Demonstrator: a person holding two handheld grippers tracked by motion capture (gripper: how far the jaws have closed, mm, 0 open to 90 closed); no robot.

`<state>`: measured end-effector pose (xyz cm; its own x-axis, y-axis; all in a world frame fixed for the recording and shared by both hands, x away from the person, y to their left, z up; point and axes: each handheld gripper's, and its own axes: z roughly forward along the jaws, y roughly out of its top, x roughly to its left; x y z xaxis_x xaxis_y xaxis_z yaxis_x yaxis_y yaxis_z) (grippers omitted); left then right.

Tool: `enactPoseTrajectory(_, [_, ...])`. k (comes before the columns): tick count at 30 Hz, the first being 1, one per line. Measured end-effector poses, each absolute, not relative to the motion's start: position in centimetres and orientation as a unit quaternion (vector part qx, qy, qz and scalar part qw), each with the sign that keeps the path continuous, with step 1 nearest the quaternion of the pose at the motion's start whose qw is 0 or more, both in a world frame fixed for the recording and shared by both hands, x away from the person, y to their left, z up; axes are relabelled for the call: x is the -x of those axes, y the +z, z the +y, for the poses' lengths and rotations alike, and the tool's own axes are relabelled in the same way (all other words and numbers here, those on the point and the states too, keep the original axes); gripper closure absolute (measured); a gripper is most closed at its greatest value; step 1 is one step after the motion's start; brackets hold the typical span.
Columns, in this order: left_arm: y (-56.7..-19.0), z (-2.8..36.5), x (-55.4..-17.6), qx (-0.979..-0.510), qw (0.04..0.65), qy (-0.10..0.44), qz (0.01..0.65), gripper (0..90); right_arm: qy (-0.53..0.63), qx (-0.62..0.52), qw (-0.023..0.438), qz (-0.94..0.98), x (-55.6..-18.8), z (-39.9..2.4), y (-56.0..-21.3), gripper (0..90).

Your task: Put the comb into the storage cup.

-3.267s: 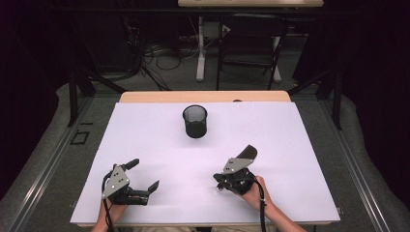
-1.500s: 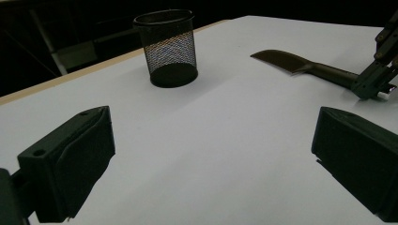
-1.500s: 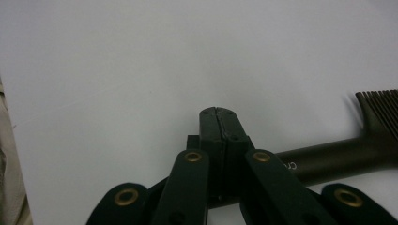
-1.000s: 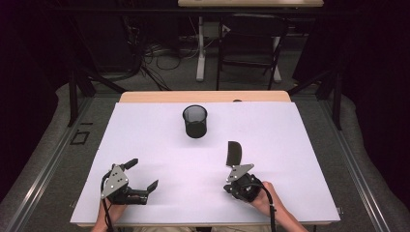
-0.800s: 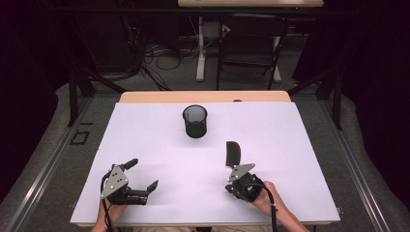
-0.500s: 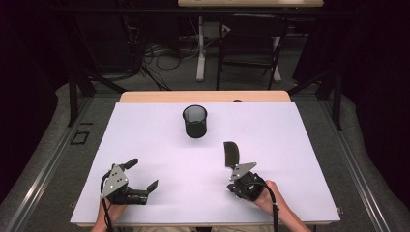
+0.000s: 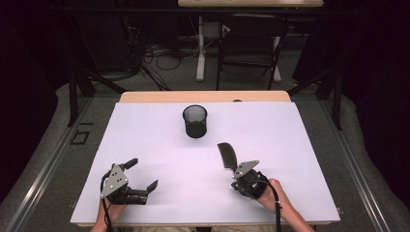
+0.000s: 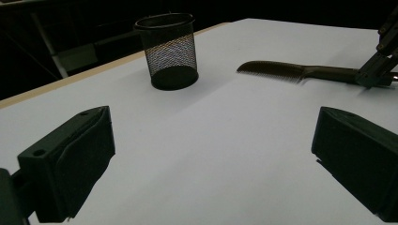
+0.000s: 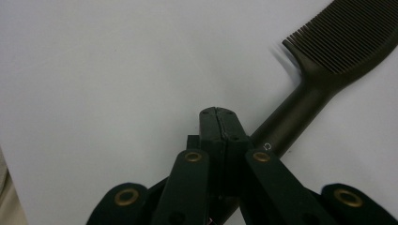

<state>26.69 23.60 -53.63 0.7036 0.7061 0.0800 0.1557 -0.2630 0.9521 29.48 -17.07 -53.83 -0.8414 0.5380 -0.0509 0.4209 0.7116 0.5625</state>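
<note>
high view: a white table (image 7: 145, 140) in a dark room with floor cables (image 7: 154, 50); the right gripper (image 7: 240, 170), jaws clamped together, holds a comb (image 7: 226, 154) lying near a mesh cup (image 7: 195, 121); the left gripper (image 7: 140, 176) gapes wide, holding nothing.

Matt white sheet over the table (image 7: 145, 145), smooth like paper or laminate, with a pale wood edge showing at the far side. The pen cup (image 7: 195, 121) is black wire mesh, metal by the look of it (solid dark base). The comb (image 7: 227, 155) looks hard dark plastic, slight sheen on its handle. Right gripper (image 9: 218, 117) is matt black plastic with brass-coloured rivets; left gripper (image 8: 211, 164) has dull black pads.
</note>
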Motion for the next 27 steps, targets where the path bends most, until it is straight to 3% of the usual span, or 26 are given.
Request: enactPoseTrajectory(27, [-53.6,23.7,-26.8,-0.753,0.532,0.258,0.289,0.0,0.248,-0.276,0.121,0.920,-30.4,-18.6,-54.0,90.0])
